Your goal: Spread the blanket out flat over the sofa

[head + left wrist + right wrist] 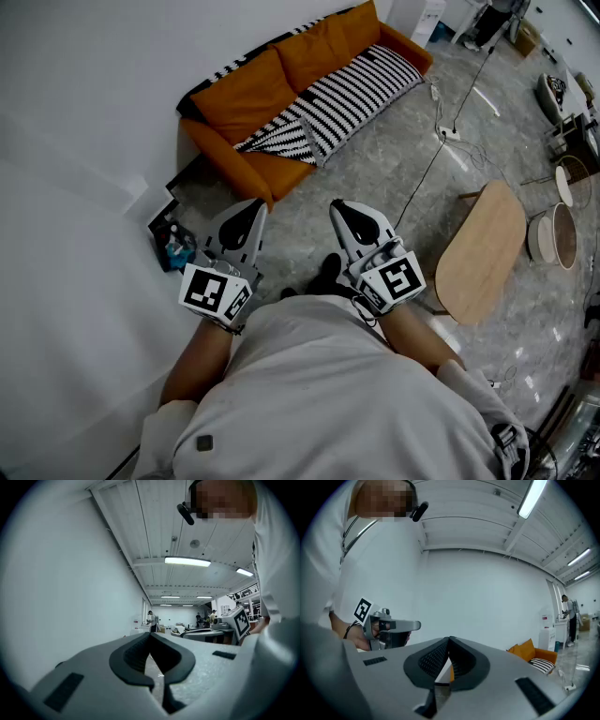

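Note:
An orange sofa [272,169] stands along the white wall in the head view, some way ahead of me. A black-and-white striped blanket [352,94] lies over its seat, one corner hanging off the front edge near the left end. My left gripper [255,206] and right gripper [336,208] are held close to my body, well short of the sofa, both shut with nothing between the jaws. The right gripper view shows the sofa [529,651] and blanket [543,664] far off to the right. The left gripper [150,635] has its tips together.
A light wooden oval table [483,251] stands to my right on the grey marble floor. Cables [441,131] trail across the floor near the sofa's right end. A dark box of items [171,242] sits by the wall at the left. Round trays [561,234] lie at far right.

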